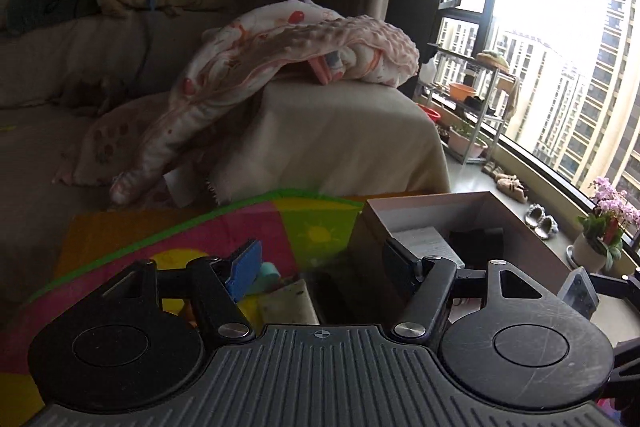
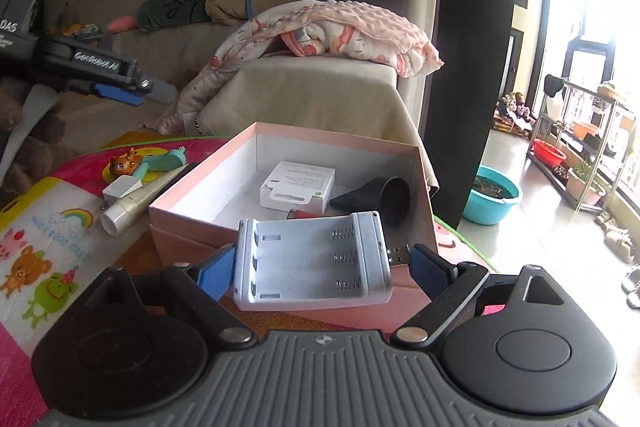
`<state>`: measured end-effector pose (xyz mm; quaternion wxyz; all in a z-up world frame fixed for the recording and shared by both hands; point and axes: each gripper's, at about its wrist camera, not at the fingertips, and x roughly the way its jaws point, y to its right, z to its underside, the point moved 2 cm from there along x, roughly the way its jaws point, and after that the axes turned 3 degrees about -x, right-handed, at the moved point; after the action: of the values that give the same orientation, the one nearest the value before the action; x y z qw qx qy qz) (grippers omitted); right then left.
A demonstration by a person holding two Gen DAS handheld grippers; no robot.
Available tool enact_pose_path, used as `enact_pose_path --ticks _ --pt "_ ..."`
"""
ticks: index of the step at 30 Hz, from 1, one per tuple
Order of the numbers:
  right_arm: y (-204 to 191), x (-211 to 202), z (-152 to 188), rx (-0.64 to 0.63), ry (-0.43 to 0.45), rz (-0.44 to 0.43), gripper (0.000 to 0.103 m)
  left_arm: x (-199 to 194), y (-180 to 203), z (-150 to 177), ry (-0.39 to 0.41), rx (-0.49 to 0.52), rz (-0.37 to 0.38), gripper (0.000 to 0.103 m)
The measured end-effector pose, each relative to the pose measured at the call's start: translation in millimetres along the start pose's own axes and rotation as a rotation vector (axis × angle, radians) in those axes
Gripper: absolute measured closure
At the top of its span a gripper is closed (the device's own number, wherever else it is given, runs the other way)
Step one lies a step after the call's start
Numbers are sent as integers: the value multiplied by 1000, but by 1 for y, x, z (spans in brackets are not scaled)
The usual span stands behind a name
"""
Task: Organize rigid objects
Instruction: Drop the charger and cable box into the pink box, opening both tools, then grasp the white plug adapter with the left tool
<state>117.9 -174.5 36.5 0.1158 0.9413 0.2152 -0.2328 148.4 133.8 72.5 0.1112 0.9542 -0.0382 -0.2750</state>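
So the right hand-held gripper (image 2: 324, 269) has its jaws spread wide around a white battery charger (image 2: 314, 261), the blue pad on the left touching its edge, and the charger sits tilted between them with a USB plug (image 2: 398, 254) poking out its right side. It hangs just in front of the pink cardboard box (image 2: 192, 195), near the front wall. Inside the box there's a small white carton (image 2: 298, 185) and a black funnel-shaped nozzle (image 2: 378, 197). Left of the box on the colourful play mat (image 2: 48, 227) lie a white tube (image 2: 138, 199), a teal toy (image 2: 166, 163) and a little orange animal figure (image 2: 124, 159). The left hand-held gripper (image 1: 320, 269) is wide open with nothing in it, pointing at the box's left wall
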Motion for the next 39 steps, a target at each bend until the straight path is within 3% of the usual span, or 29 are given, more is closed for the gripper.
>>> enact_pose_path --ticks 2,4,7,9,13,18,22,25,29,32,35,39 --pt "3 9 -18 37 23 14 12 -6 -8 9 -1 -35 -2 32" --pt "9 20 -38 104 28 -36 11 -19 -12 21 5 -50 3 32" --pt "9 49 -55 148 -89 -151 10 -32 -11 33 4 -28 -3 32" --pt "6 62 -57 163 -140 -174 10 -38 -11 40 -2 -3 0 31" --pt "0 56 -51 158 -95 -127 10 -41 -10 55 -20 33 6 31" --pt "-9 22 -37 111 -18 -124 10 -30 -4 57 -32 40 42 31" --pt "-29 -5 -14 2 3 -71 10 -13 -13 37 35 14 -23 31" --pt "-39 -15 9 -14 -37 -81 10 12 -43 14 39 -109 -85 32" --pt "-44 -13 33 27 -111 -105 10 33 -65 10 -23 -191 -152 32" --pt "-43 -11 41 57 -137 -113 10 25 -68 22 -22 -219 -135 32" --pt "-42 -3 44 75 -178 -141 10 13 -62 38 -35 -208 -115 32" --pt "-45 6 44 64 -234 -150 9 -1 -40 54 -51 -99 -92 32"
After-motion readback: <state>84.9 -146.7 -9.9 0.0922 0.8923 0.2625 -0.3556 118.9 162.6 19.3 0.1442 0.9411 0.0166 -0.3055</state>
